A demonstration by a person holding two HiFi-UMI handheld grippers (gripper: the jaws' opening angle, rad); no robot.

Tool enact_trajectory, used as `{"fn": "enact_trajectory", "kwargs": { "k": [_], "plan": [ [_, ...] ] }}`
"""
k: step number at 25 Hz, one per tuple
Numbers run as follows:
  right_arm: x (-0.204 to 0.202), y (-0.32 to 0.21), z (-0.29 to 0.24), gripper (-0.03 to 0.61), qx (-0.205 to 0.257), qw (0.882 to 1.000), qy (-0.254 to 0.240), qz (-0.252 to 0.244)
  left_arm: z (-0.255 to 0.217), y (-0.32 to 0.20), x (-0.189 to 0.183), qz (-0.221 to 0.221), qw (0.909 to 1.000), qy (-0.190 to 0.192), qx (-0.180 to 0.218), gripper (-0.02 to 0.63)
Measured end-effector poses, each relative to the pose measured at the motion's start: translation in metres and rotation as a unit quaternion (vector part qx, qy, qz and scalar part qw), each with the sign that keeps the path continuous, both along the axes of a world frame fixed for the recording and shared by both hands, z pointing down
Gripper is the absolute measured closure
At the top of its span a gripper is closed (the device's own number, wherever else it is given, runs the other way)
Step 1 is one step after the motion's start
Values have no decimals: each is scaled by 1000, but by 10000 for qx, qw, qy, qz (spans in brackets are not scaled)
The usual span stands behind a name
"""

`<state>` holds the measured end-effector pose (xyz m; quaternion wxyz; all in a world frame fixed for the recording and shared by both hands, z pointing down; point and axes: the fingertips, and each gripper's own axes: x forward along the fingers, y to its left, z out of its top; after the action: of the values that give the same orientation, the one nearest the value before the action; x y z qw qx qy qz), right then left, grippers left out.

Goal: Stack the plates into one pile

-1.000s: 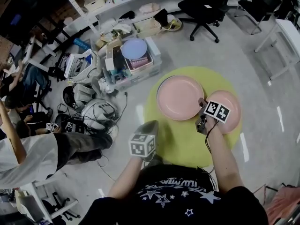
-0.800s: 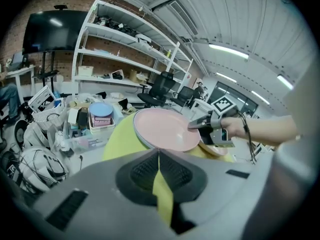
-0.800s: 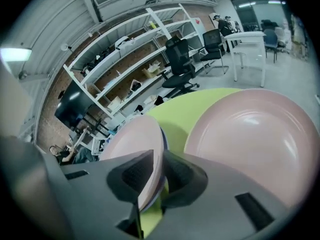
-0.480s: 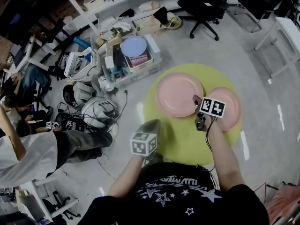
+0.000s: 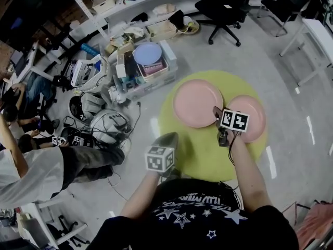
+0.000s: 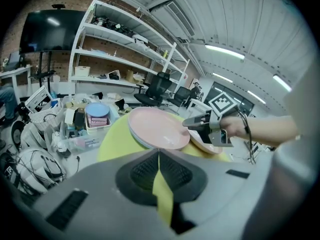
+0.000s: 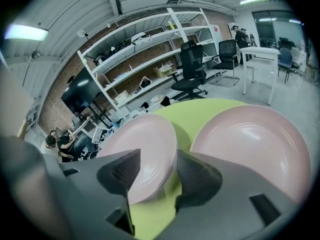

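Two pink plates lie on a round yellow-green table [image 5: 195, 150]. The larger left plate [image 5: 197, 102] [image 7: 142, 149] [image 6: 155, 128] shows a second rim beneath it. Beside it lies the right plate [image 5: 251, 116] [image 7: 255, 144]. My right gripper [image 5: 217, 112] [image 7: 159, 156] [image 6: 187, 125] is open; its jaws have just been opening. The left plate's near rim stands between them, and the pads do not press on it. Over the table's near-left edge, apart from both plates, hangs my left gripper [image 5: 166, 138] [image 6: 159, 153], shut with nothing in it.
Left of the table the floor is crowded with bins, one topped by a blue round lid [image 5: 148, 53], helmets and cables. A person [image 5: 41, 171] sits at the far left. An office chair [image 5: 223, 4] and white shelving stand behind; a white desk [image 5: 312, 35] is at right.
The right gripper's marker cube has rolled a little and shifted slightly toward the left plate. The left gripper and both plates have stayed where they were.
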<state>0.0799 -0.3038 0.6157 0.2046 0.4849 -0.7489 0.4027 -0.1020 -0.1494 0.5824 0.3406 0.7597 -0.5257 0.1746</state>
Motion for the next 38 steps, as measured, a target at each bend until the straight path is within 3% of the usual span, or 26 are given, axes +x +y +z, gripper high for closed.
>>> {"fn": "enact_trajectory", "kwargs": {
  "k": [9,14,16,20,22,25,38],
  "plan": [
    [7,29,-9,359,133,9998,-122,-10,-6,7,11,142,9998,12,123,594],
    [16,43,-26,365,483,9988,-106,17,-11,8,21,283,9993,2,247,594],
    [21,49,-33,383,624,9980,-77,-31,-14,9,28,336,9990,5,303,594],
    [34,60,-48,482,935,9956,-59,-47,-18,10,39,466,9981,5,395,594],
    [45,66,-55,538,1103,9939,-53,24,-21,11,45,545,9976,-6,428,594],
    [65,75,-61,558,1241,9921,-27,153,-27,12,56,654,9968,-6,466,594],
    [163,89,-45,563,1279,9878,485,738,-23,4,106,1030,9935,-89,482,594]
  ]
}}
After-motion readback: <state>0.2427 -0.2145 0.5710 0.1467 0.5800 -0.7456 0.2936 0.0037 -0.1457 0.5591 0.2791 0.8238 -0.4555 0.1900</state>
